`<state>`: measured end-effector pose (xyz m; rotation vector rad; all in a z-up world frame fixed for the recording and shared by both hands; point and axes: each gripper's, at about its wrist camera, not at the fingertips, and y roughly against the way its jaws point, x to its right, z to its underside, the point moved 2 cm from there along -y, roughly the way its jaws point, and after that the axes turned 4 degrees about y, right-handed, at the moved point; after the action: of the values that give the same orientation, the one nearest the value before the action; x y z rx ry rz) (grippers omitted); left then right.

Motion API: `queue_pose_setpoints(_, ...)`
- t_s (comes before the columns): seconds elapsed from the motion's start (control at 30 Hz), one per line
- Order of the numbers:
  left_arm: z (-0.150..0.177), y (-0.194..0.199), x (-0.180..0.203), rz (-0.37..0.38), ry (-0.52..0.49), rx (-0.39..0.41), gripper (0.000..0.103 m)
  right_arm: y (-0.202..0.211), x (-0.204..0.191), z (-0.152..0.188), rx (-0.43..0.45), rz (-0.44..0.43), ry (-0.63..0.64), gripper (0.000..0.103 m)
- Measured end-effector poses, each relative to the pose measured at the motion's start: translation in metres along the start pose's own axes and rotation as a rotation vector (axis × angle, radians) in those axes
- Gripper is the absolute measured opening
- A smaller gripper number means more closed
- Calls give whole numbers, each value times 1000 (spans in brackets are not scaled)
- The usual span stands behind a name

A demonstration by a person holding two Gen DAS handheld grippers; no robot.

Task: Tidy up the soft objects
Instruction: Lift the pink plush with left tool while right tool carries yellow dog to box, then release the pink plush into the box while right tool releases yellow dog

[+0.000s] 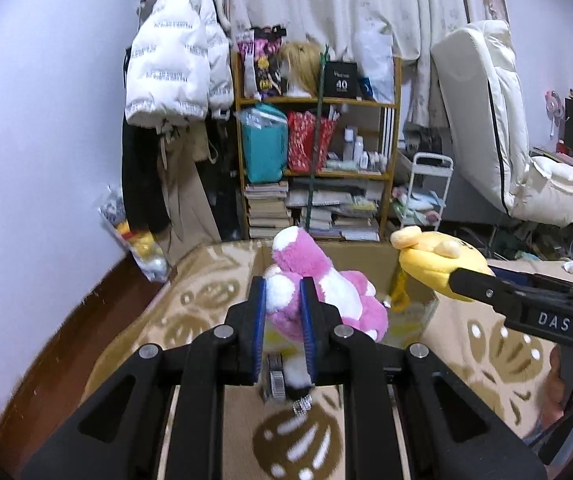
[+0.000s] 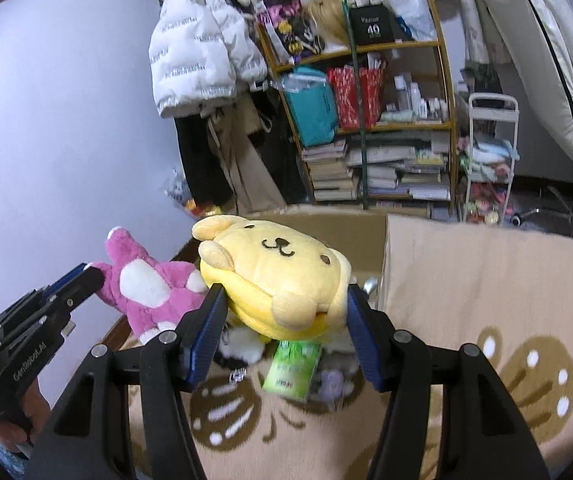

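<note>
1. The left tongs [image 1: 282, 300] are gripping a pink-and-white plush toy [image 1: 318, 280], their blue-padded fingers [image 1: 258, 320] narrowed in and pressing on a white patch at the toy's near end.
2. That pink toy is hanging in the air above the open cardboard box [image 1: 350, 254], with its far end pointing up and away toward the bookshelf [image 1: 314, 136].
3. The right tongs [image 2: 282, 312] are holding a yellow dog-faced plush [image 2: 274, 276]; the fingers are standing fairly wide apart and squeezing the plush's two sides.
4. In the left wrist view the yellow plush [image 1: 438, 264] is sitting to the right of the pink toy, over the box's right edge and apart from it.
5. In the right wrist view the pink toy [image 2: 146, 288] is showing at the left, just beside the yellow plush, pinched by the left tongs [image 2: 90, 276].
6. Below the yellow plush, a green packet [image 2: 292, 368] and other small soft items, blurred, are lying inside the box.
7. The box is resting on a beige blanket with brown round patterns [image 2: 526, 360], which is spreading to the near and right sides.
8. A white puffer jacket [image 1: 174, 60] is hanging at the far left beside the bookshelf.
</note>
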<state>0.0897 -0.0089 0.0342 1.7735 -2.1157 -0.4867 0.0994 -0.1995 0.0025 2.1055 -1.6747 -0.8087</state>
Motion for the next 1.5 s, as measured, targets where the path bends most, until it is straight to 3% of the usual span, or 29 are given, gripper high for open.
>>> queue_pose_setpoints(0.23,-29,-20,8,-33,-60,60,16,-11,6,-19,63,0,3,63)
queue_pose_setpoints(0.47,-44,-51,11,-62,-92,68,17,-26,12,-26,86,7,8,63)
queue_pose_setpoints(0.83,-15,-111,10,-82,-102,-58,17,-59,28,-25,49,19,5,63)
queue_pose_setpoints(1.33,6,-132,-2,-106,-87,-158,24,-90,32,-3,-68,34,10,67)
queue_pose_setpoints(1.5,11,-131,-5,-81,-79,-203,43,-85,34,-1,-62,30,-14,71)
